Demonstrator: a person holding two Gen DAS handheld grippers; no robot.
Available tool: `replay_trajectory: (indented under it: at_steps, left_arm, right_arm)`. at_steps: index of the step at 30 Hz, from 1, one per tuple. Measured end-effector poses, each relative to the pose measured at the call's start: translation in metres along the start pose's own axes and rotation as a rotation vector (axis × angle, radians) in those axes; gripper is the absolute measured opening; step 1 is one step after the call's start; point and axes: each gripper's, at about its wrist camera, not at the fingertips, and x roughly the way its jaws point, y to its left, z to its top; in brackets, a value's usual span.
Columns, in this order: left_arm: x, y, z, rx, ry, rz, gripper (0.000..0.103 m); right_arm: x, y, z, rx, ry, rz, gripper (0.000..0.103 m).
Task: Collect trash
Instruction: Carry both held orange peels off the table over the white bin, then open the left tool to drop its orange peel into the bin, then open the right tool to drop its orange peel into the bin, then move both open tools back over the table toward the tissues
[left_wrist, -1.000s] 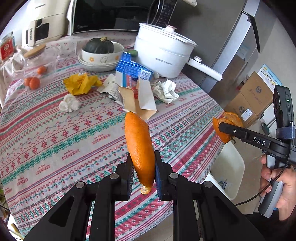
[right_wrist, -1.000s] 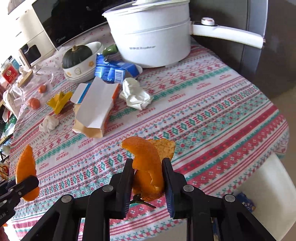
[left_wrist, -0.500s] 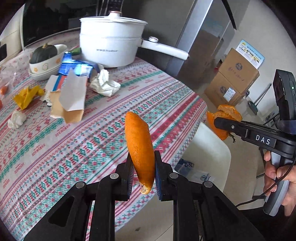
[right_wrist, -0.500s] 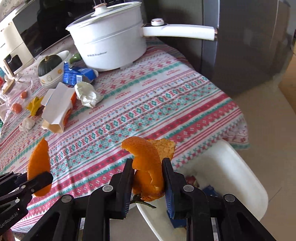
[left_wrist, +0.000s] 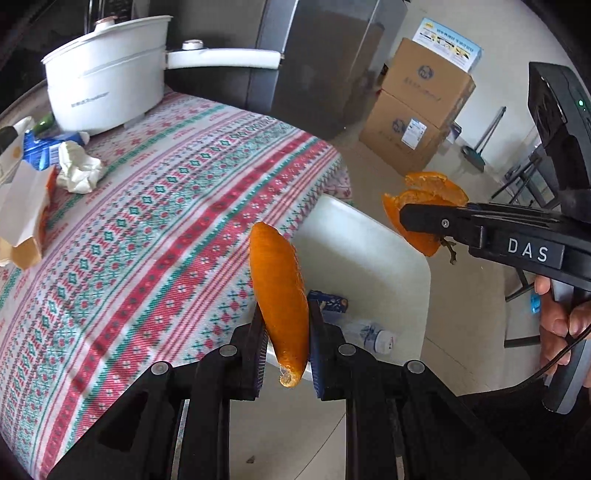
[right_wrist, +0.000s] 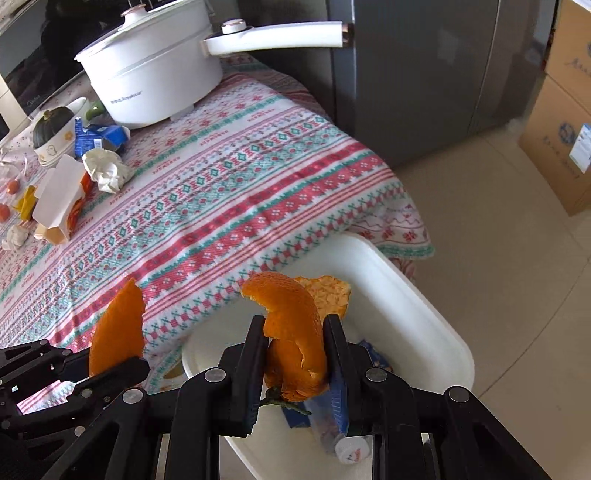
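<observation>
The tabletop (right_wrist: 258, 177) wears a patterned cloth in red, green and white bands. On it, at the far end, stands a white pot (right_wrist: 151, 77) with a long handle. Near the pot lie a blue carton (right_wrist: 98, 134), a crumpled white tissue (right_wrist: 105, 170) and an opened paper box (right_wrist: 59, 199); a bowl (right_wrist: 55, 146) holds a dark squash. On the floor (right_wrist: 498, 258) beside the tabletop's edge sits a white bin (right_wrist: 417, 306), with cardboard boxes (left_wrist: 417, 122) farther off
</observation>
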Motion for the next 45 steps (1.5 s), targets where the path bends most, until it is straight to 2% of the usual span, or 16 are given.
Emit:
replay_trajectory:
  at_steps: [6,12,14,15,16,18,23,30,33,35,45]
  left_arm:
    - [0.025,-0.022,-0.001,0.046,0.029,-0.017,0.021]
    - [0.042,-0.032,0.002,0.056,0.021,-0.022,0.024]
    - [0.045,-0.033,0.003,0.063,0.019,0.019,0.041]
    - [0.045,-0.033,0.003,0.065,0.014,0.050,0.059]
    - [0.045,-0.033,0.004,0.067,0.006,0.077,0.071]
    - [0.046,-0.032,0.004,0.073,-0.004,0.107,0.076]
    - [0.044,-0.030,0.005,0.097,-0.015,0.152,0.081]
    - [0.038,-0.021,0.005,0.070,-0.019,0.167,0.086]
    - [0.037,-0.017,0.004,0.064,-0.017,0.176,0.087]
    - [0.035,-0.015,0.003,0.057,-0.017,0.183,0.087]
    - [0.021,0.001,0.001,0.031,-0.031,0.203,0.088]
  right_arm:
    - [0.002,-0.024,-0.013,0.018,0.021,-0.025,0.027]
    - [0.004,-0.042,-0.023,0.037,0.042,-0.050,0.027]
    - [0.005,-0.047,-0.024,0.041,0.045,-0.056,0.027]
    - [0.005,-0.049,-0.025,0.043,0.046,-0.057,0.027]
    - [0.005,-0.051,-0.026,0.046,0.046,-0.059,0.027]
    - [0.004,-0.054,-0.026,0.050,0.048,-0.061,0.027]
    - [0.006,-0.057,-0.027,0.054,0.055,-0.060,0.027]
    - [0.008,-0.054,-0.026,0.057,0.061,-0.051,0.028]
    - [0.008,-0.055,-0.025,0.069,0.058,-0.040,0.036]
    - [0.008,-0.056,-0.023,0.073,0.058,-0.039,0.059]
    - [0.002,-0.047,-0.015,0.080,0.027,-0.027,0.065]
